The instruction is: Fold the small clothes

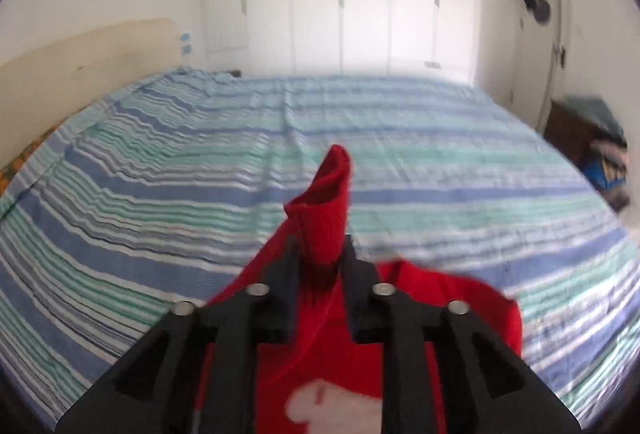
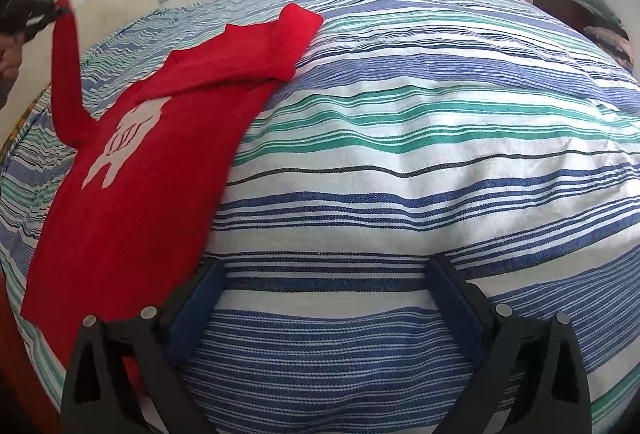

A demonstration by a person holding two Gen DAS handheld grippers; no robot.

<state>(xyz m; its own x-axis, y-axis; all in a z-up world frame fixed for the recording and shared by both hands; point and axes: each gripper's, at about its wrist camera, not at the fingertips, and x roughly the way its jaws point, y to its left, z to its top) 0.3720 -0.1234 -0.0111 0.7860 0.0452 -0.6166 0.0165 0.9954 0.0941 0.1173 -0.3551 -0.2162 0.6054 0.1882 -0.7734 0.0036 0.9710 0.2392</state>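
Sleeve lifted, one fold to go

Left wrist: my left hand-held gripper [image 1: 320, 254] pinches the red sweater's [image 1: 344, 362] sleeve cuff [image 1: 330, 194] above the bed [image 1: 160, 162]; a thin grip could slip. Right wrist: my right hand-held gripper [image 2: 326, 302] hangs open, empty, beside the sweater, so the body could drag.

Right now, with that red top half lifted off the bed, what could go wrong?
1. The left gripper pinches only the sleeve cuff, so the cloth may slip free mid-fold.
2. The right gripper hangs open over the striped bedspread, holding nothing; pulling the sleeve could drag the red sweater and crumple it.
3. The other sleeve already lies folded across the chest and might get pulled loose.
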